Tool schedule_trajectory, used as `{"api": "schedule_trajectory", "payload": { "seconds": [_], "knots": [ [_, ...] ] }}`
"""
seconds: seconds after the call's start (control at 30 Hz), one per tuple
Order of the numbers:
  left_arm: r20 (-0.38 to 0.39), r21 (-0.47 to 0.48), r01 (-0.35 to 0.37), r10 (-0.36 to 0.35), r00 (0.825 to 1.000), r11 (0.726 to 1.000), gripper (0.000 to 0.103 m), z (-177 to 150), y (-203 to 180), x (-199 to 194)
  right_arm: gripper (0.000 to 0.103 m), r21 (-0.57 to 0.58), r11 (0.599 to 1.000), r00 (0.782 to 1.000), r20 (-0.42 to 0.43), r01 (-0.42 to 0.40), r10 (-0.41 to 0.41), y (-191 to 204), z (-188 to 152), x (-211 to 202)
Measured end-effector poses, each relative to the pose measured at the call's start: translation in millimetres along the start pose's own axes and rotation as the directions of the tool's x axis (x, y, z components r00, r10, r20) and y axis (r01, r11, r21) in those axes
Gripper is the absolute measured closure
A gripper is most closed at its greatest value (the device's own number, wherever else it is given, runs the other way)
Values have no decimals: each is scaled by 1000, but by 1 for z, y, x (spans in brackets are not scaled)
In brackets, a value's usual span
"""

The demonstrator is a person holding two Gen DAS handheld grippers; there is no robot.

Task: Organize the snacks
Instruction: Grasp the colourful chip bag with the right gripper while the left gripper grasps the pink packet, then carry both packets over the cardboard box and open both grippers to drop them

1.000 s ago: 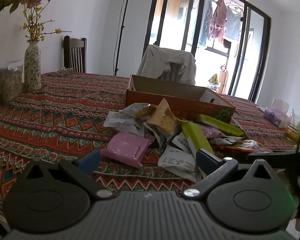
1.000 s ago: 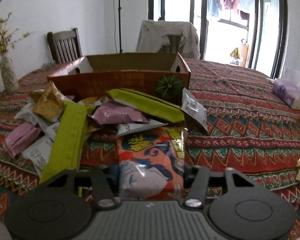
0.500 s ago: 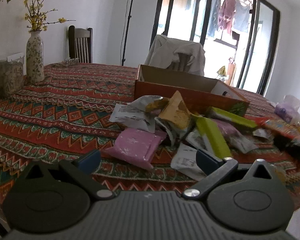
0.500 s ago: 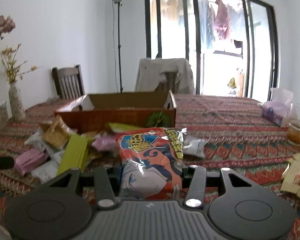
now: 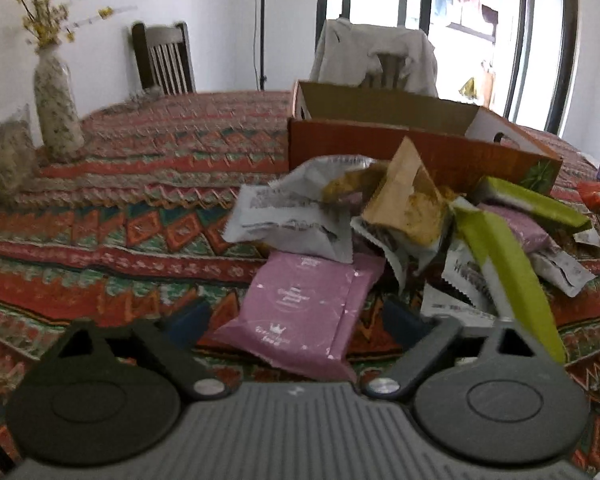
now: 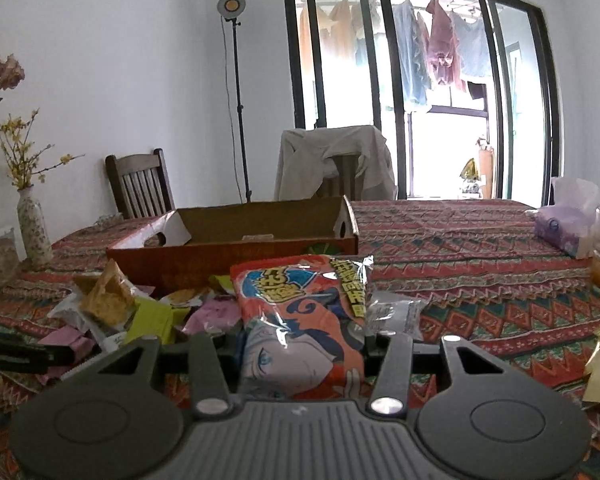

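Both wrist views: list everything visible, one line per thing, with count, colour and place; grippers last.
cardboard box: one, orange-brown, open, behind the snack pile.
pink flat packet: one, pink, on the cloth between the left gripper's fingers.
green long packets: two, lime, right side of pile.
grey foil packets: several, grey-white, in pile.
tan triangular packet: one, atop pile.
orange cartoon snack bag: one, held off the pile.
flower vase: one, speckled white, table's left edge.
wooden chair: one, dark.
draped chair: one, beige cloth.
lamp stand: one, black.
tissue pack: one, purple, right.
patterned tablecloth: one, red.
left gripper: open, just been closing.
right gripper: shut on the bag.
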State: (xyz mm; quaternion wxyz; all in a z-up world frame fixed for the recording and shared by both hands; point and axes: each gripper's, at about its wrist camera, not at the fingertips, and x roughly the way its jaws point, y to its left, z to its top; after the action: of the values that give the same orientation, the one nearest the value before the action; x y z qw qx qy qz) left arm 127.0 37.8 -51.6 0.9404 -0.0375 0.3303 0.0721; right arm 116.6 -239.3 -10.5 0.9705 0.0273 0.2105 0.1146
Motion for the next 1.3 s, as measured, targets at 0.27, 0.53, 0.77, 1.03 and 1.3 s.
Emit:
{"api": "schedule_trajectory", "payload": {
  "seconds": [0.27, 0.53, 0.77, 1.03, 1.3],
  "knots": [
    [28, 24, 49, -50, 998, 998, 40, -7, 0, -1, 56, 4, 1000, 1000, -11, -2, 2, 1, -2, 4],
    [71, 11, 80, -80, 994, 997, 41, -17, 6, -28, 56, 4, 1000, 1000, -15, -12, 12, 5, -4, 4],
    [154, 2, 114, -113, 982, 994, 41, -9, 8, -61, 56, 1, 1000, 1000, -1, -11, 11, 7, -1, 0],
    [223, 13, 131, -131, 966, 991, 40, 22, -4, -70, 56, 1, 1000, 999, 35, -19, 18, 7, 22, 4],
    [251, -21, 150, -140, 958, 988, 40, 71, -15, -50, 56, -2, 999, 996, 70, -45, 45, 7, 69, 35]
  ]
}}
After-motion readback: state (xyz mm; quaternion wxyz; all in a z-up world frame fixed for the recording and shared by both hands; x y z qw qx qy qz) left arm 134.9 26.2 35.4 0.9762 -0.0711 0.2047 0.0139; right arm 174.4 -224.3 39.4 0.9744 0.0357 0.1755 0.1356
